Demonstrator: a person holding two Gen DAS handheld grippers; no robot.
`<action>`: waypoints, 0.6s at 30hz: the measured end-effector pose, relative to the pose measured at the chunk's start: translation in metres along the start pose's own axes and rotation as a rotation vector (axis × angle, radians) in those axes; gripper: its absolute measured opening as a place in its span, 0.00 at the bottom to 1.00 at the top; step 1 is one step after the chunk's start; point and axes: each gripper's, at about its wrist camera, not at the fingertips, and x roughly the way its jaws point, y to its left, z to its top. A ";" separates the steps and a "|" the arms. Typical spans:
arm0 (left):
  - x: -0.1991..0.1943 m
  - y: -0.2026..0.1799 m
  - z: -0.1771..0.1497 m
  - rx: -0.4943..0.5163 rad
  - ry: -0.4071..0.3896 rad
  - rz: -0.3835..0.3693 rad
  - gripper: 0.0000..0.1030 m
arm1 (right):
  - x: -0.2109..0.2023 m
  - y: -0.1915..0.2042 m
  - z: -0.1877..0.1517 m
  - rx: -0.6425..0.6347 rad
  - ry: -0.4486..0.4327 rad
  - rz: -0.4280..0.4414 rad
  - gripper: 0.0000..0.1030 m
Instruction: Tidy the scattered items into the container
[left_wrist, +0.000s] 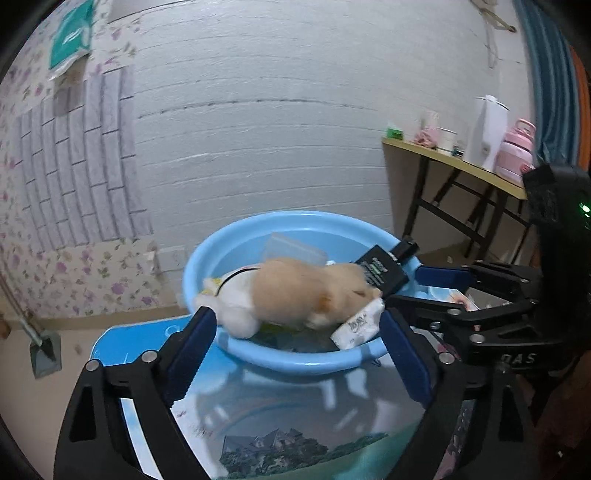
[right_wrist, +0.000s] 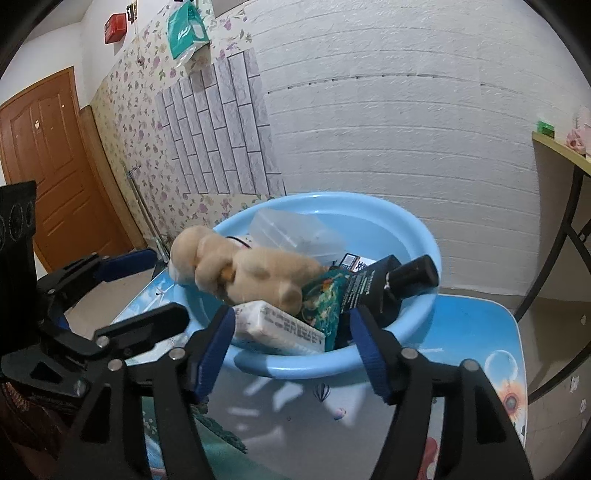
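Both grippers stand empty over a full blue basin on the bench.

The bench (right_wrist: 480, 332), with its printed scenic cover, carries one blue basin (right_wrist: 421, 229), heaped with one tan plush dog (right_wrist: 243, 269), one clear plastic box (right_wrist: 291, 232), one black bottle (right_wrist: 384, 284), one teal patterned packet (right_wrist: 325, 299) and one white tissue pack (right_wrist: 280, 325). The left gripper (left_wrist: 299, 350) has its fingers spread wide with nothing between them; the right gripper (right_wrist: 291, 347) has its fingers partly apart and is likewise empty. No loose item shows on the bench, so the tidying looks nearly done. Risks, as I judge them: the plush overhangs the rim and could roll out, and the tissue pack sits on the near edge, where a withdrawing finger might knock it off.
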 end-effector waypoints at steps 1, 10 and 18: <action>-0.001 0.002 0.000 -0.013 0.010 0.015 0.89 | -0.002 0.001 0.000 0.000 -0.002 -0.005 0.63; -0.021 0.020 -0.006 -0.117 0.048 0.117 0.90 | -0.020 0.020 0.003 0.004 0.009 -0.093 0.71; -0.049 0.016 -0.015 -0.128 0.024 0.122 0.91 | -0.049 0.045 -0.001 -0.020 -0.014 -0.123 0.76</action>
